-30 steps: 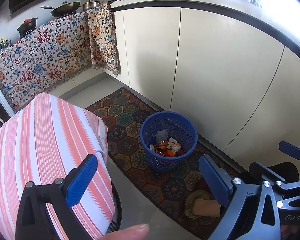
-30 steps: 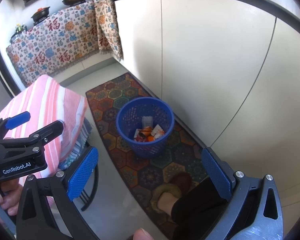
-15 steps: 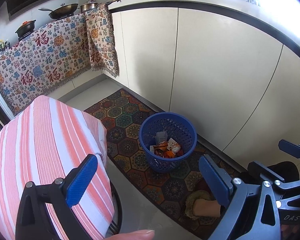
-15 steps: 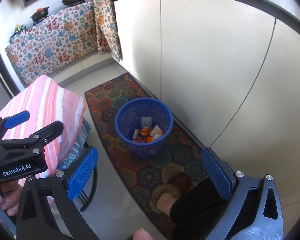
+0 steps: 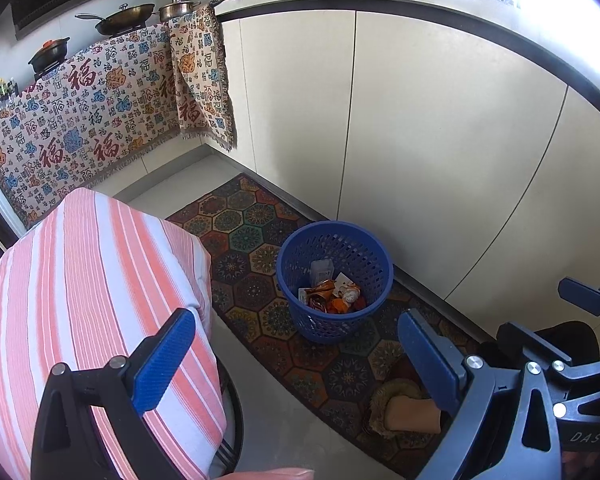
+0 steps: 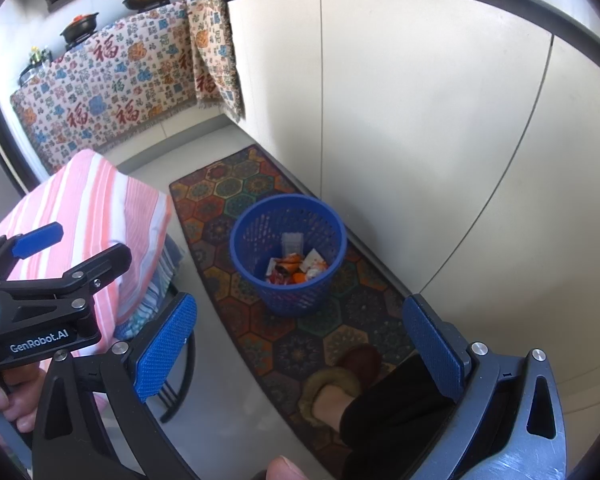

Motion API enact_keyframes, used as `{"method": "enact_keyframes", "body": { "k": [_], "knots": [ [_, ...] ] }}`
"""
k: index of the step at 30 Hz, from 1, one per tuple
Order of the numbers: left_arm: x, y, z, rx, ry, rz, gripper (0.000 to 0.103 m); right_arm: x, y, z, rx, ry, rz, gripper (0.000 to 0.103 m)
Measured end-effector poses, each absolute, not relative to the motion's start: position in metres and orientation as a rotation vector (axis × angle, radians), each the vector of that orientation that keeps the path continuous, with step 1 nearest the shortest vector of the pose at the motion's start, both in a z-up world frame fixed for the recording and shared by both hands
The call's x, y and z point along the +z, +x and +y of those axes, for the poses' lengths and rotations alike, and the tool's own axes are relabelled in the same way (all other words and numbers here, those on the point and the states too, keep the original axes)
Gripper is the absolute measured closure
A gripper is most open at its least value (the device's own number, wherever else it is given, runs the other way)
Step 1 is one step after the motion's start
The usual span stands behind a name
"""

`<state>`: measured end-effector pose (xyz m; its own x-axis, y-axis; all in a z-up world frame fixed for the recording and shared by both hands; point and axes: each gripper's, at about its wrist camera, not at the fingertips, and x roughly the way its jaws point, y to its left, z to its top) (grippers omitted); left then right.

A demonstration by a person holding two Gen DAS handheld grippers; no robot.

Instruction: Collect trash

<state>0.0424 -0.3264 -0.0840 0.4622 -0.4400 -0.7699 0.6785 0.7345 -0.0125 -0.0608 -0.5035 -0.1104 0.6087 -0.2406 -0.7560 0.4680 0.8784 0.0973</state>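
A blue mesh waste basket [image 5: 334, 280] [image 6: 288, 254] stands on a patterned rug, close to the cream cabinets. Crumpled wrappers [image 5: 332, 294] [image 6: 296, 268] in orange, red and white lie in its bottom, with a clear plastic piece behind them. My left gripper [image 5: 296, 356] hangs open above the floor, short of the basket, nothing between its blue pads. My right gripper [image 6: 300, 344] is open too, also empty, high over the rug in front of the basket. The left gripper [image 6: 40, 260] also appears at the left edge of the right wrist view.
A stool draped in a pink-striped cloth [image 5: 84, 300] [image 6: 100, 216] stands left of the basket. The rug [image 5: 260, 240] runs along the cabinets [image 5: 420, 140]. A person's slippered foot [image 5: 404, 412] [image 6: 332, 392] rests on the rug's near end. A patterned cloth [image 5: 100, 108] hangs over the stove counter.
Both views have drifted slightly; the basket sits a touch lower and more to the left in frame. Both grippers stay open and empty.
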Motion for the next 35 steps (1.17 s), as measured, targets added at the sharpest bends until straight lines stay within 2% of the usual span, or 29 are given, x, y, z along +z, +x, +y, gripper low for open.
{"method": "enact_keyframes", "body": {
  "k": [35],
  "knots": [
    [-0.082,0.036,-0.33,-0.689,0.321,0.821,0.0,-0.116,-0.061,-0.505,-0.43,0.309,0.844,0.0]
  ]
}}
